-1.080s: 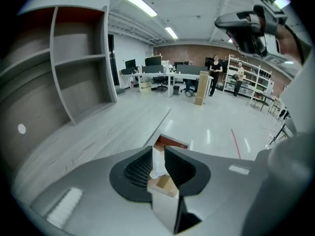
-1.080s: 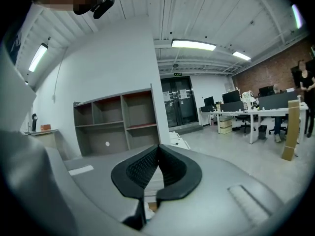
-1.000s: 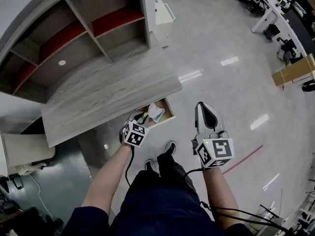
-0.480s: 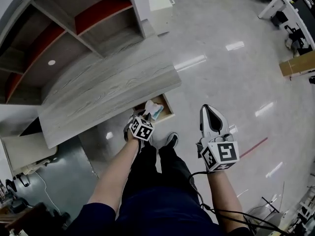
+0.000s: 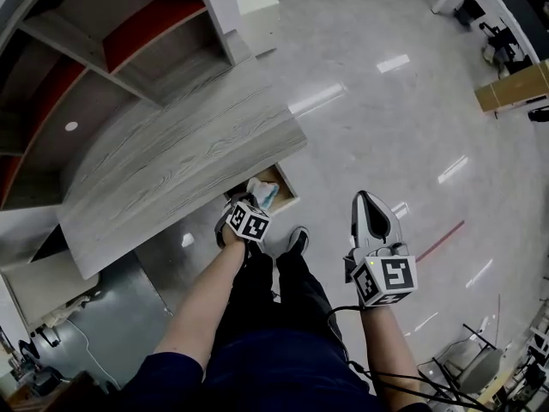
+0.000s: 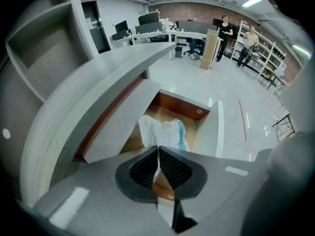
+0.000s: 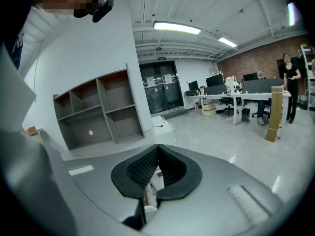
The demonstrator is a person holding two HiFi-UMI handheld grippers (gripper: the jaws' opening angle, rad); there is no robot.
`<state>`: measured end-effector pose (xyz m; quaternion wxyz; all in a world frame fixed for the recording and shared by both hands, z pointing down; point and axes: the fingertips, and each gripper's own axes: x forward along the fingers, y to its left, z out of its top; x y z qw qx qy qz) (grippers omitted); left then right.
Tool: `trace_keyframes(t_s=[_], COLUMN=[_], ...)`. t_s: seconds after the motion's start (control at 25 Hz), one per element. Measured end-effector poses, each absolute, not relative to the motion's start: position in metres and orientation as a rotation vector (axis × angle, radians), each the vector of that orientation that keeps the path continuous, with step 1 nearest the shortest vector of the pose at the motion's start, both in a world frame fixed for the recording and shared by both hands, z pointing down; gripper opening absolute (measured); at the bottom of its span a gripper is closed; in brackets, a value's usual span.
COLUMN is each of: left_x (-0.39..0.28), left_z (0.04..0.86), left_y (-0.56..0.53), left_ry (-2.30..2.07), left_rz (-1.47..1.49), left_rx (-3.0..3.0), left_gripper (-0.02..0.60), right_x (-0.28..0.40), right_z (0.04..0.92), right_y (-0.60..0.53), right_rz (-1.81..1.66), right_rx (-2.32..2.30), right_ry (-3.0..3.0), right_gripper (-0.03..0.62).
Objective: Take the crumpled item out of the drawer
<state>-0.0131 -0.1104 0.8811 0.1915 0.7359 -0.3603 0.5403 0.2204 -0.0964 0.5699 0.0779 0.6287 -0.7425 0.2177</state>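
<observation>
**Left gripper shut at item in open drawer; right gripper shut, empty**

The drawer [image 5: 291, 193] is seen pulled out from under the front edge of the bench [image 5: 171, 161]. Bare floor [image 5: 386, 127] is seen to the right and beyond. A shoe [image 5: 298, 240] is seen near the drawer's outer end. A shelf [image 5: 129, 33] is seen behind the bench.

The crumpled white and blue item [image 5: 264, 195] is seen inside the drawer, between its walls, near the left wall in the left gripper view [image 6: 163, 131].

The left gripper [image 5: 251, 201] is held over the drawer. Its jaws are closed tip to tip [image 6: 158, 150], right at the item's near edge. Whether a fold is pinched cannot be told.

The right gripper [image 5: 366, 197] is held over the floor, well apart from the drawer. Its jaws are closed [image 7: 158, 146] with nothing between them.
</observation>
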Motion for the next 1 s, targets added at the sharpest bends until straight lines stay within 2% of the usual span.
trace_keyframes(t_s=[0.08,0.52,0.84,1.0], left_x=[-0.009,0.006,-0.007,-0.017], left_z=[0.876,0.822,0.754,0.725], left_y=[-0.109,-0.107,-0.136,-0.161], left_ry=[-0.976,-0.828,-0.857,-0.918], left_rz=[1.519,1.458,1.261,1.07], left_rx=[2.11,2.344,2.436,2.379], left_gripper=[0.011,0.005,0.005,0.005], right_x=[0.216,0.176,0.144,0.133], right_z=[0.569,0.557,0.527,0.507], right_y=[-0.096,-0.108,-0.13,-0.138], right_rz=[0.653,0.625,0.539,0.497], right_rx=[1.891,1.864,1.827,1.817], right_ry=[-2.223,-2.27,-2.341,-2.37], right_gripper=[0.006,0.006,0.006,0.006])
